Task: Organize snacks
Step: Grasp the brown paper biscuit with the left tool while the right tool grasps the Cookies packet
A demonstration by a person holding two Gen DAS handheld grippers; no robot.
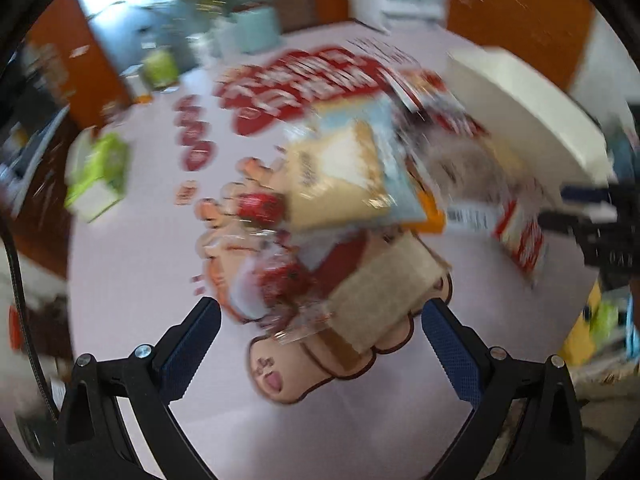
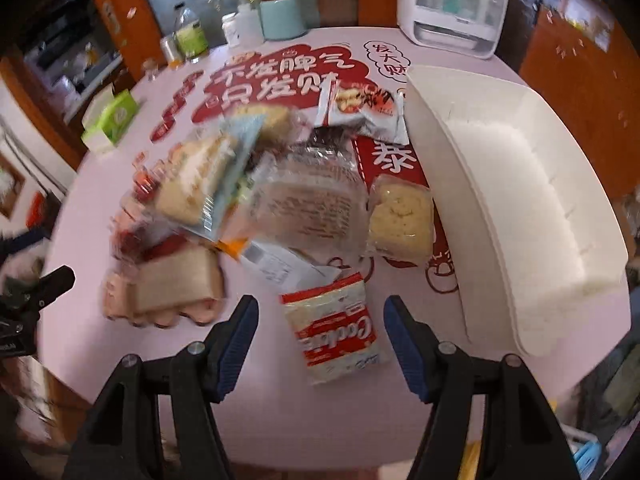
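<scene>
Red cookie packet (image 2: 335,330) just ahead, between right claw's (image 2: 320,340) spread fingers

My left gripper (image 1: 320,344) hangs over pink bench (image 1: 132,272), fingers (image 1: 192,344) spread wide, nothing between them. View badly blurred. Just ahead I see brown bread slice in clear wrapper (image 1: 384,296). Beyond it, sandwich pack (image 1: 344,176) lies atop snack pile mid-bench. Red-and-white cookie packet (image 1: 520,240) sits right of pile. White bin (image 1: 532,116) stands near bench's right edge. Green tissue box (image 1: 98,172) near left edge. Pale teal canister (image 1: 256,28) at far edge.
</scene>
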